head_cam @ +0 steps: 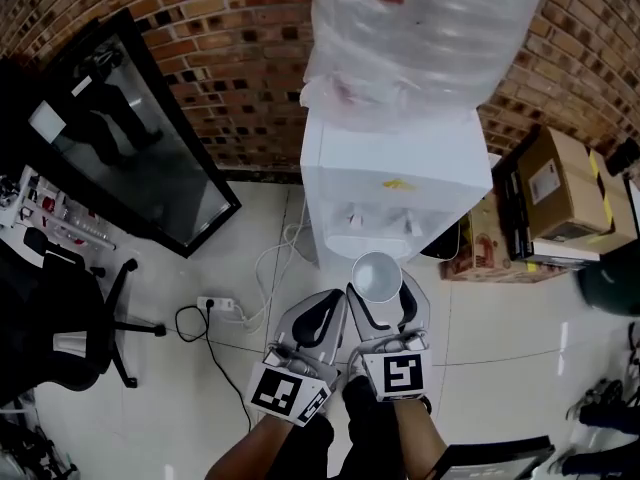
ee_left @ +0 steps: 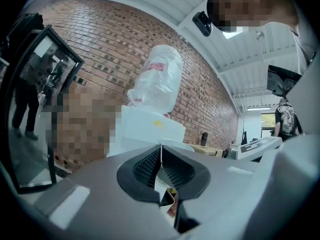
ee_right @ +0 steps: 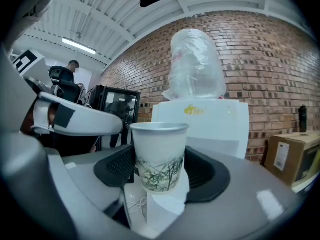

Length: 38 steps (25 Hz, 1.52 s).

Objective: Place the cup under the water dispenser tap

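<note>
Gleaming tiled floor (head_cam: 500, 338), brick wall (head_cam: 230, 68), water dispenser (head_cam: 400, 168)

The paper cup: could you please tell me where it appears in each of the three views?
Head view: paper cup lower centre, held by the right gripper, just below the water dispenser.
Left gripper view: not clearly in it; a pale rim beyond the closed jaws may be it.
Right gripper view: centre, upright between the jaws.
Shared landmark: the water dispenser, ahead in every view.
</note>
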Each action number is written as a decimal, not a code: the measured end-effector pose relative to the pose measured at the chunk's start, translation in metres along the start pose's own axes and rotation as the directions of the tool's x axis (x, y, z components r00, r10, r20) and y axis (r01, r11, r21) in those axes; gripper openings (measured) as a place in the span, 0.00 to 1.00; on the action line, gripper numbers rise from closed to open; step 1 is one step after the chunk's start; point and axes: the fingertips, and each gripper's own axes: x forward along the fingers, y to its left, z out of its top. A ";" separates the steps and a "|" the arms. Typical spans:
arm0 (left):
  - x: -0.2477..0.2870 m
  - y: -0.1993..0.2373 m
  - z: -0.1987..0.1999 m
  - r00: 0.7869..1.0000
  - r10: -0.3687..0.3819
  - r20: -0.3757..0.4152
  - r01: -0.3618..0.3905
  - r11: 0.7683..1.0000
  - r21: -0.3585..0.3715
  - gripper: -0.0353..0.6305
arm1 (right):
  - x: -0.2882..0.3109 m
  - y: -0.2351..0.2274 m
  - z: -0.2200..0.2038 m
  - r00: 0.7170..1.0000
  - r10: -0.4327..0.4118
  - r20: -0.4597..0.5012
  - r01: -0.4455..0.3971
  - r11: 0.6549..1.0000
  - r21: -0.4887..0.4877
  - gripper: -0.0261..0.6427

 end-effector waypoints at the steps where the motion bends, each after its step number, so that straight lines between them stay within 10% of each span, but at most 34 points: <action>1: 0.002 0.004 -0.009 1.000 0.002 0.000 -0.002 1.000 0.000 0.05 | 0.004 -0.001 -0.011 1.000 0.003 -0.003 -0.003 1.000 0.005 0.50; 18: 0.045 0.071 -0.131 0.998 0.042 -0.039 -0.043 0.999 -0.014 0.06 | 0.107 -0.017 -0.155 0.999 0.047 -0.001 -0.047 0.998 0.043 0.50; 38: 0.052 0.104 -0.164 0.993 0.101 -0.055 -0.102 0.995 -0.007 0.06 | 0.151 -0.005 -0.214 0.994 0.088 -0.064 -0.092 0.994 -0.058 0.51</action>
